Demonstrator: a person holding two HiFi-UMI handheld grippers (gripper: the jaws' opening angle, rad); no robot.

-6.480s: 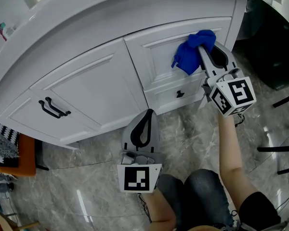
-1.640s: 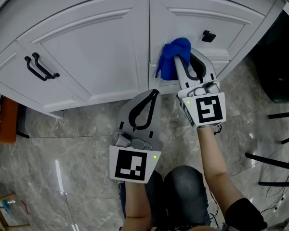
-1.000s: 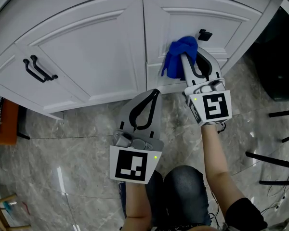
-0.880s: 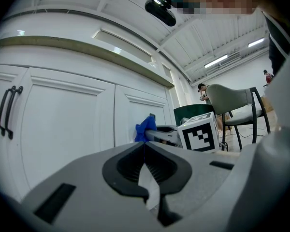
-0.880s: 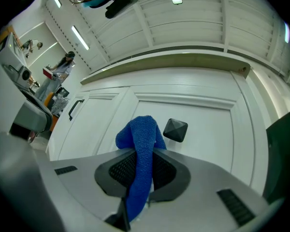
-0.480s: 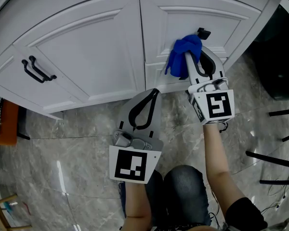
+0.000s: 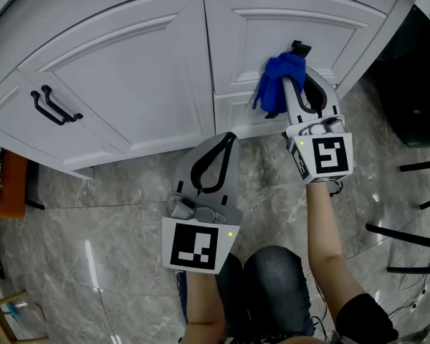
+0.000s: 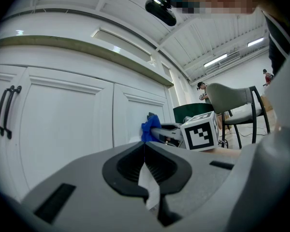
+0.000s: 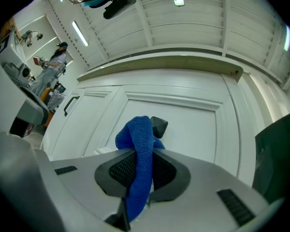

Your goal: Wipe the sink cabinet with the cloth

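A: Right gripper view: the right gripper (image 9: pixel 137 151) is clamped on the soft blue terry cloth (image 9: pixel 141 134); where is it pressed?
B: Upper right of the head view, against the right door of the smooth white panelled sink cabinet (image 7: pixel 129 70), just beside the small black knob (image 7: pixel 299 48); it has slid rightward from the door seam, so I judge the wipe is progressing.
A: And the left gripper (image 7: pixel 226 140)?
B: Jaws together, holding no cloth; low at centre, over the glossy grey marbled floor (image 7: pixel 93 213).
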